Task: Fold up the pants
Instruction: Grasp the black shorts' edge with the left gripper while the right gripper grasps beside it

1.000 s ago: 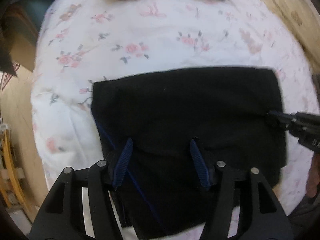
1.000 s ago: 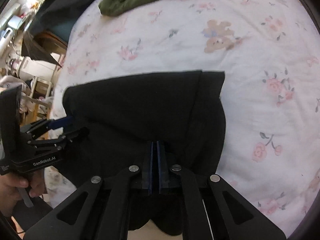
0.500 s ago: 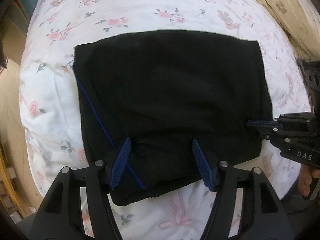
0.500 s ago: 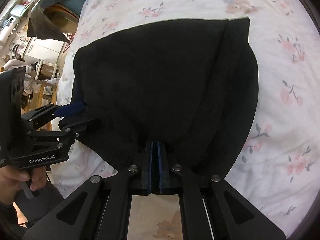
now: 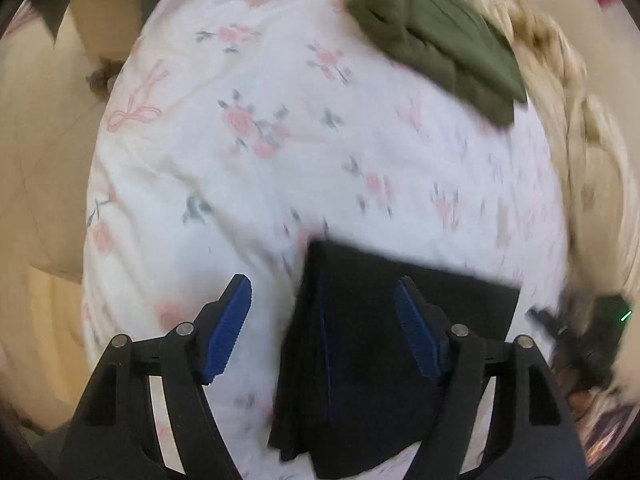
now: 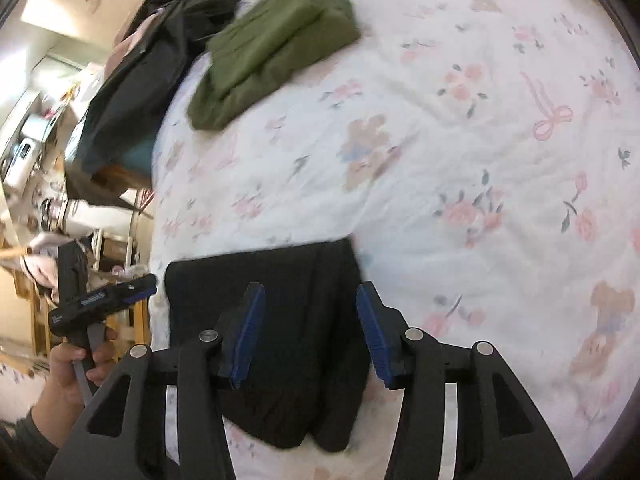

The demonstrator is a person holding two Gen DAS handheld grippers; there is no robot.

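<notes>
The black pants [image 5: 380, 340] lie folded into a compact rectangle on the floral bedsheet [image 5: 280, 160]. My left gripper [image 5: 324, 320] hovers over their left edge with its jaws opening; one finger is over the cloth, the other over the sheet, and neither pad presses on anything. In the right wrist view the pants [image 6: 304, 280] lie under my right gripper [image 6: 310, 328], whose jaws are opening, pads apart and off the cloth. The left gripper [image 6: 150, 286], held by a hand [image 6: 76, 364], sits just off the left side of the pants.
A folded green garment [image 6: 276, 40] lies at the far side of the bed, also seen as the green garment [image 5: 440, 40]. Dark clothes [image 6: 152, 60] are piled beyond the bed's left edge. A beige quilt [image 5: 560, 100] borders the right. Furniture and clutter stand left of the bed.
The right gripper, shut on the near fold of the pants before, has let go and spread its jaws. Both grippers pulled back and rolled; the pants now sit low in both views.
</notes>
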